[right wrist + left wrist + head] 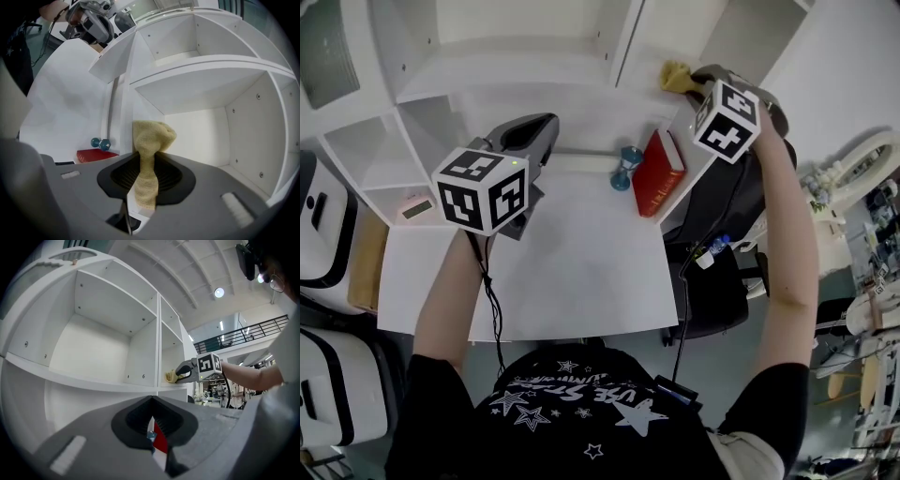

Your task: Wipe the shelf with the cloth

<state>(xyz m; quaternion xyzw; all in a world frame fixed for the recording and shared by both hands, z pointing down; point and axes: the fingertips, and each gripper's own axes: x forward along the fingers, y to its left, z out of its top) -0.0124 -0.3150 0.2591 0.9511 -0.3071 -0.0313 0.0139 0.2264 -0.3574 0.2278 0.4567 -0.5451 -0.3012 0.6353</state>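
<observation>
A yellow cloth (148, 154) is pinched in my right gripper (144, 187), its bunched end sticking out past the jaws toward an empty white shelf compartment (201, 124). In the head view the cloth (677, 77) is at the front edge of the shelf unit's (516, 70) upper right bay, ahead of the right gripper (698, 86). The left gripper view shows the same cloth (171, 377) at that bay's lip. My left gripper (528, 134) hovers over the back of the desk with its jaws shut on nothing (152, 427).
A red book (659, 173) and a blue dumbbell (627, 169) rest at the back of the white desk (581, 272). A black chair (727, 220) stands right of the desk. A small pink device (416, 208) lies in a low left cubby. White cases (323, 234) stand at the left.
</observation>
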